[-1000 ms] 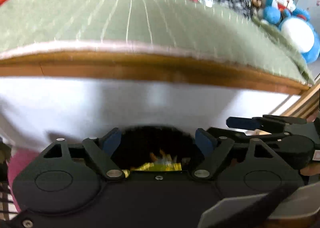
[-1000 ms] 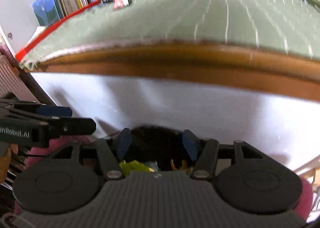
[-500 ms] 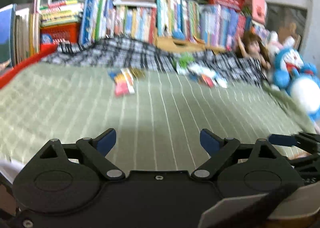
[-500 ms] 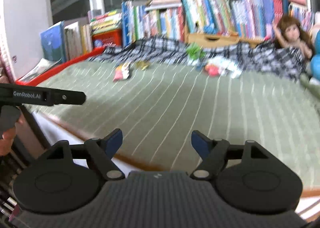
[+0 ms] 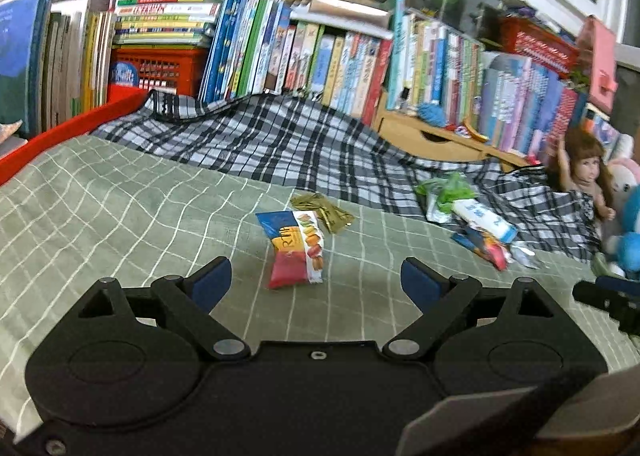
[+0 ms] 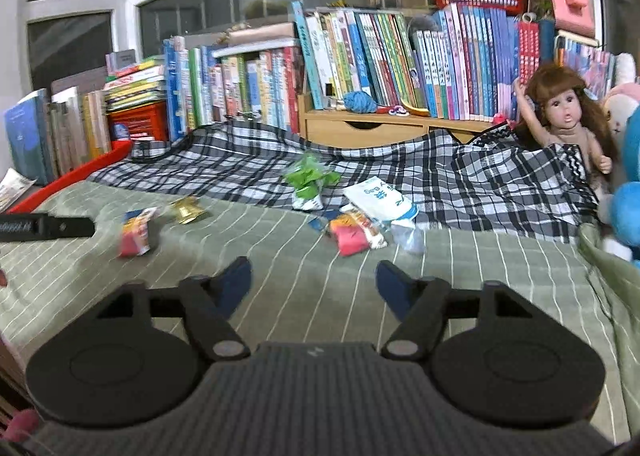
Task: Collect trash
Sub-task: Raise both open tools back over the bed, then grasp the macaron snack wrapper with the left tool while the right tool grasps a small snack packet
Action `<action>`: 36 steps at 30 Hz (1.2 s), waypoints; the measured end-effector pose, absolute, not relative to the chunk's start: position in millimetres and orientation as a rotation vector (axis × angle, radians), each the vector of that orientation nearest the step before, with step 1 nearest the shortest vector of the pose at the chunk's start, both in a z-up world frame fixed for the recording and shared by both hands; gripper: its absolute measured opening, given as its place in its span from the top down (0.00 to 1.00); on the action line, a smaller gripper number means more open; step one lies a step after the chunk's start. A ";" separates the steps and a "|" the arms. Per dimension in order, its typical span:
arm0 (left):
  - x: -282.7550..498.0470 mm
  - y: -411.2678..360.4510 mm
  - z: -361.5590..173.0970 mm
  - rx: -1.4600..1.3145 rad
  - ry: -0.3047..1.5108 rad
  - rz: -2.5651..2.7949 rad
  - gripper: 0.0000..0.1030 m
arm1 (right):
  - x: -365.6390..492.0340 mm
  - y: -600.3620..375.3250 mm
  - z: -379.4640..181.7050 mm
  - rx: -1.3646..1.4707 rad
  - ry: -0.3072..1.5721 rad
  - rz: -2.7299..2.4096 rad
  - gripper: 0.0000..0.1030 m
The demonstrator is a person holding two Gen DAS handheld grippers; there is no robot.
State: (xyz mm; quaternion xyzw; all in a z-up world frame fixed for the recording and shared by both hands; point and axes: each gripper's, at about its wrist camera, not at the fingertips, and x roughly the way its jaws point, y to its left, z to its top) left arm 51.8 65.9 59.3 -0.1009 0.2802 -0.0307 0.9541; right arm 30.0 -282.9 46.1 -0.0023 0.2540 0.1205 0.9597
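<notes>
Several pieces of trash lie scattered on the bed, none of them picked up yet. Nearest the left gripper is a red and blue snack packet, flat on the green checked cover and just ahead of the gap between the fingers. Touching its far corner is a crumpled gold wrapper.

Off to the right is a second cluster where the green cover meets the plaid blanket: a green plastic bag, a white pouch, a red and orange packet and a small clear scrap. These lie ahead of the right gripper, a little beyond its tips.

Both grippers are empty and hang above the bed with fingers spread. The right one's fingers have just been closing somewhat, with nothing between them; the left one's stand wide.

The step in hand looks like the approach to the next pieces. For the left, the next move calls for a forward and downward reach until the fingers straddle the snack packet, then a pinch on its puffed body rather than its flat edge. The right would need to reach further for the red and orange packet, taking care not to catch the soft cover.

Books and a doll at the back are not trash.
</notes>
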 end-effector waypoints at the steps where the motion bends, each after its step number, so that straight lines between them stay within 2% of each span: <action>1: 61.4 65.1 55.6 -0.204 0.580 -0.058 0.12 | 41.1 -281.6 43.8 -0.015 0.520 0.243 0.25; 19: 144.2 60.4 4.2 -0.195 0.670 -0.005 0.13 | 175.5 -268.8 -14.2 -0.075 0.641 0.177 0.25; 21: 147.4 62.3 1.6 -0.207 0.670 -0.018 0.18 | 182.3 -269.0 -18.3 -0.079 0.656 0.179 0.25; 23: 150.5 62.2 -1.0 -0.213 0.676 -0.023 0.30 | 188.5 -268.8 -23.4 -0.077 0.682 0.184 0.25; 25: 151.1 60.8 -1.7 -0.202 0.676 -0.015 0.52 | 188.5 -268.2 -26.4 -0.069 0.693 0.188 0.32; 26: 150.2 60.0 -0.9 -0.194 0.675 -0.013 0.64 | 186.3 -267.9 -26.0 -0.060 0.690 0.189 0.42; 36: 117.8 57.1 17.8 -0.187 0.656 -0.073 0.67 | 136.8 -266.1 -3.7 -0.031 0.642 0.242 0.45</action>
